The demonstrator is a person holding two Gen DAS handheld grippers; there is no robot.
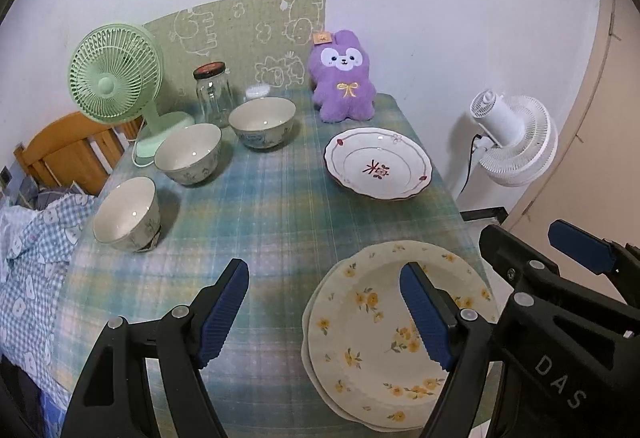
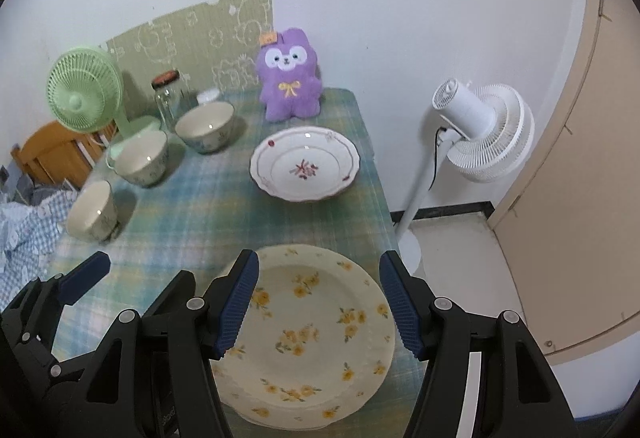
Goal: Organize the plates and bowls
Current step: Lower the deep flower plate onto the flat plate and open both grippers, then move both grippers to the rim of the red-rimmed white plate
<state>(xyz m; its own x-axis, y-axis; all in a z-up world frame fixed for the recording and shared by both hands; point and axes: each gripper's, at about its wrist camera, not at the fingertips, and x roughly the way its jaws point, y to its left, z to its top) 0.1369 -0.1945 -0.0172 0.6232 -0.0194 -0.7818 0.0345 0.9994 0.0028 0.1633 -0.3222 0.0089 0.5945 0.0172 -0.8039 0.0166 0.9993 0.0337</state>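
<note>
Two stacked cream plates with yellow flowers [image 1: 384,334] lie at the near right of the table; they also show in the right wrist view [image 2: 308,334]. A white plate with a red flower [image 1: 378,163] [image 2: 305,163] sits farther back. Three cream bowls stand on the left: near [image 1: 126,214] [image 2: 91,211], middle [image 1: 188,153] [image 2: 141,157], far [image 1: 262,122] [image 2: 205,126]. My left gripper [image 1: 324,312] is open and empty, above the table's near edge. My right gripper [image 2: 318,304] is open and empty, above the yellow-flower plates.
A green desk fan [image 1: 116,78], a glass jar [image 1: 213,93] and a purple plush toy [image 1: 343,76] stand along the back of the checked tablecloth [image 1: 272,222]. A white floor fan [image 2: 480,130] stands right of the table. A wooden chair [image 1: 68,150] and blue checked cloth [image 1: 28,262] are at the left.
</note>
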